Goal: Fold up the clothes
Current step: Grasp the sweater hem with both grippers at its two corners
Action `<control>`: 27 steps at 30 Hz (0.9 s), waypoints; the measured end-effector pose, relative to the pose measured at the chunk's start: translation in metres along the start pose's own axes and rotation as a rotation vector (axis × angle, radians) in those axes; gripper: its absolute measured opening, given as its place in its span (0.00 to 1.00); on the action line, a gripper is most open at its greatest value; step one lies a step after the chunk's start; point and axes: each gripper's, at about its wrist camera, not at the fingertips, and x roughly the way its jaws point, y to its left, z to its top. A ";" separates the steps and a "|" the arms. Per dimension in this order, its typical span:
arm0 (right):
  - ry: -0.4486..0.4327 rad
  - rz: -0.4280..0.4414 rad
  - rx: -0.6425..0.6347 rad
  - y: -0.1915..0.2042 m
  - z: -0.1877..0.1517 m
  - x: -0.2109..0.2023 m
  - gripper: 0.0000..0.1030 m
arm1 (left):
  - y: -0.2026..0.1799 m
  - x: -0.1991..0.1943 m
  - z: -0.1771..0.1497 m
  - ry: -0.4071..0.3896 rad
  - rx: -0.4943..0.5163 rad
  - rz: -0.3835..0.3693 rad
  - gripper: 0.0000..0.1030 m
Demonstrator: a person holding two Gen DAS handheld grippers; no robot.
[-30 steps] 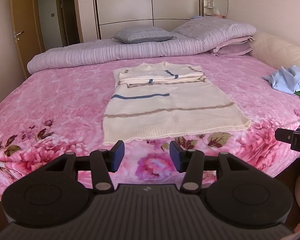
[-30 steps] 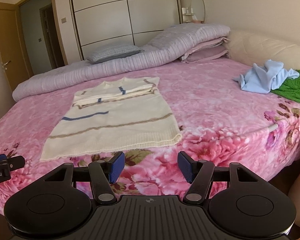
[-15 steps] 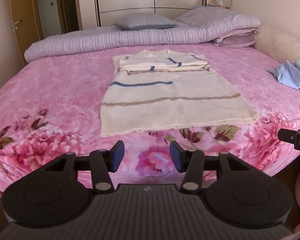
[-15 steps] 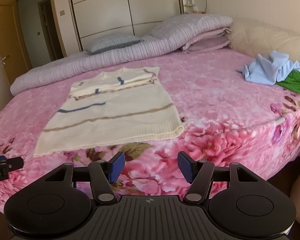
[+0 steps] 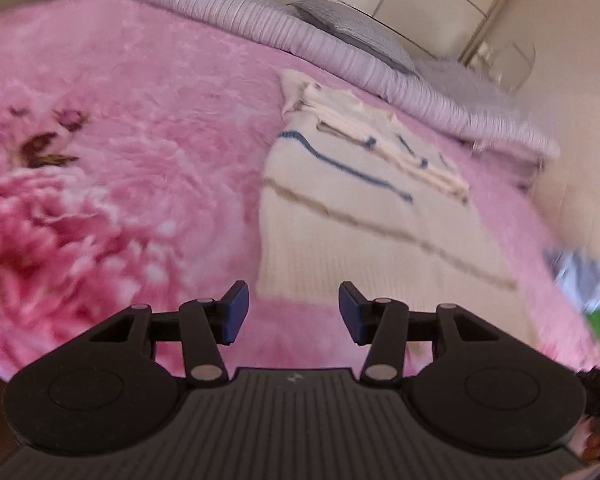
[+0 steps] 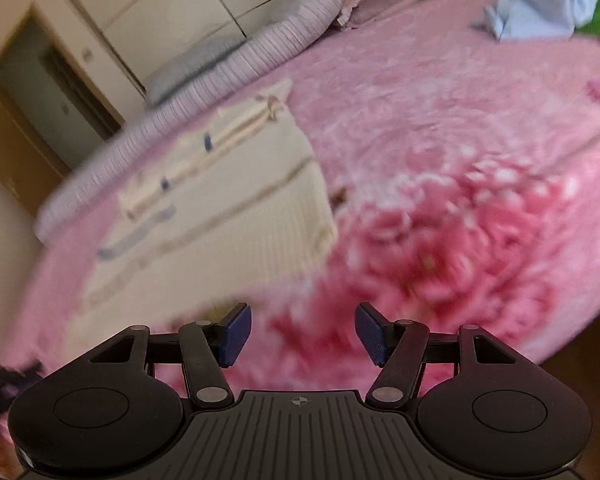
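My left gripper is closing a little and my right gripper stands open, both empty, so each can grab a bottom corner of the cream knitted sweater with blue stripes lying flat near the front edge of the pink flowery bed.

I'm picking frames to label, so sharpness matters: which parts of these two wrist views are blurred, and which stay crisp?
Left wrist: cream sweater and pink blanket smeared; left gripper crisp. Right wrist: blanket and blue garment smeared; right gripper sharp.
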 end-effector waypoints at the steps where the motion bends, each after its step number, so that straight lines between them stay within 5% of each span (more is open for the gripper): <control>1: -0.004 0.025 0.030 -0.008 0.009 0.006 0.60 | 0.007 0.008 0.006 0.001 -0.025 -0.018 0.41; 9: 0.012 0.089 0.163 -0.049 0.050 0.045 0.59 | 0.041 0.058 0.028 0.064 -0.160 -0.122 0.41; 15: 0.092 0.197 0.229 -0.062 0.069 0.073 0.41 | 0.056 0.086 0.038 0.085 -0.280 -0.237 0.39; 20: 0.161 0.259 0.259 -0.062 0.077 0.096 0.29 | 0.050 0.104 0.043 0.128 -0.277 -0.292 0.37; 22: 0.178 0.270 0.260 -0.061 0.079 0.106 0.19 | 0.046 0.109 0.043 0.144 -0.258 -0.298 0.30; 24: 0.190 0.276 0.265 -0.060 0.079 0.114 0.13 | 0.043 0.114 0.043 0.167 -0.246 -0.294 0.11; 27: 0.184 0.274 0.282 -0.058 0.079 0.116 0.09 | 0.041 0.116 0.042 0.177 -0.234 -0.285 0.09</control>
